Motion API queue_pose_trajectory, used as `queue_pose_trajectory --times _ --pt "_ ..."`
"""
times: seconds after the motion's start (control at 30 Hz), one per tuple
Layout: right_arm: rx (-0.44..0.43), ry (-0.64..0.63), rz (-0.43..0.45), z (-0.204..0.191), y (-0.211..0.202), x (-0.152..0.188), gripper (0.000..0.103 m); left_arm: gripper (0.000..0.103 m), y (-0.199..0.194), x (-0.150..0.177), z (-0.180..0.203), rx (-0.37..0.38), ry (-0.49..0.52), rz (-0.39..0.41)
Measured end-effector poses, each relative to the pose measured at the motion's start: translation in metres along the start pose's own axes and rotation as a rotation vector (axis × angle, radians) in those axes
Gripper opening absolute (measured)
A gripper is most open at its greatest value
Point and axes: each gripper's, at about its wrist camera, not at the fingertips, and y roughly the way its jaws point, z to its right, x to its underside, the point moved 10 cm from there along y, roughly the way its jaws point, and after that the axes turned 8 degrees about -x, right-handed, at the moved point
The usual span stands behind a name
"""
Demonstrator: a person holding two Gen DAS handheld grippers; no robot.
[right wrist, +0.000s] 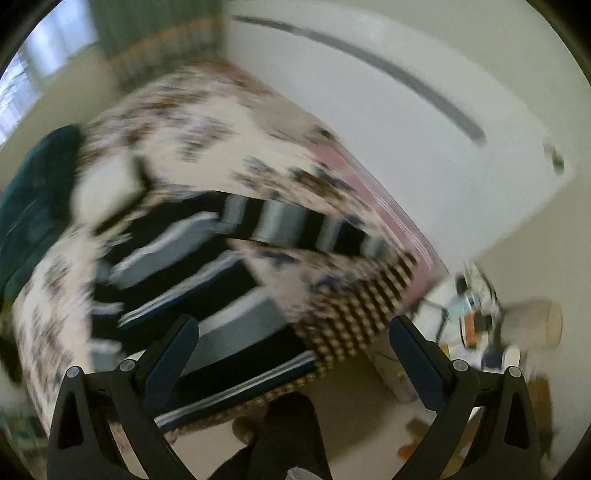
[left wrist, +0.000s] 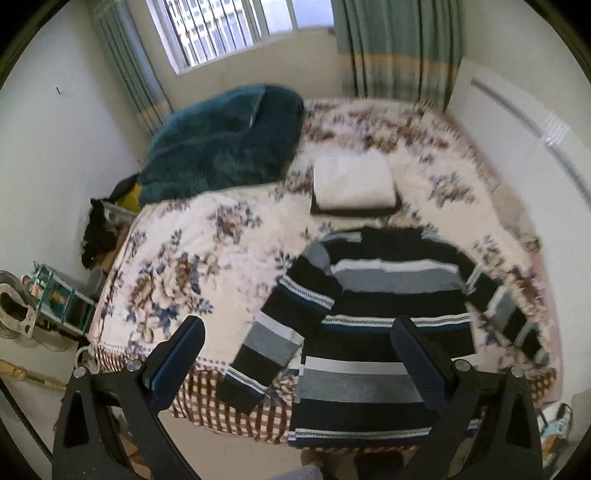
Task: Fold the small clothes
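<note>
We are looking at a striped sweater lying flat, sleeves spread, at the near end of the bed, its hem hanging over the edge. One sleeve is angling toward the checked valance; the other is stretching along the bed's right side. Beyond the collar a folded white garment is sitting on a dark folded one. A teal blanket is heaped at the far left corner.

We are holding the left gripper above the sweater, jaws spread, gripping nothing. The right gripper is hovering off the bed's corner, jaws likewise spread; that view is badly blurred.

White walls, green curtains and a barred window are bounding the room. Floor clutter is showing; we are reading no writing anywhere.
</note>
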Motion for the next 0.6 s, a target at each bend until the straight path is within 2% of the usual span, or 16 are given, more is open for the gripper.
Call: queue_pose_trajectory --times 0.1,0.2,0.27,0.4,0.5,0.57,0.6 --pt "0.016 0.162 -0.06 0.069 0.087 -0.01 0.103 0.103 0.057 0.007 0.035 -0.044 0.007 -0.053" --pt "-0.004 0.335 -0.118 0.132 0.177 -0.021 0.102 0.103 0.117 0.022 0.075 -0.096 0.034 -0.142" --pt "-0.009 0.439 -0.146 0.172 0.237 -0.028 0.1 0.103 0.153 0.035 0.101 -0.104 0.04 -0.192" --pt "-0.007 0.636 -0.168 0.234 0.328 -0.031 0.097 0.103 0.223 0.063 0.145 -0.118 0.063 -0.29" --pt "-0.032 0.8 -0.162 0.262 0.378 -0.027 0.095 0.103 0.267 0.085 0.168 -0.136 0.057 -0.358" --pt "-0.057 0.878 -0.127 0.275 0.403 -0.031 0.09 0.103 0.288 0.095 0.178 -0.139 0.043 -0.391" --pt "-0.069 0.901 -0.1 0.281 0.414 -0.036 0.081 0.103 0.296 0.097 0.183 -0.137 0.037 -0.403"
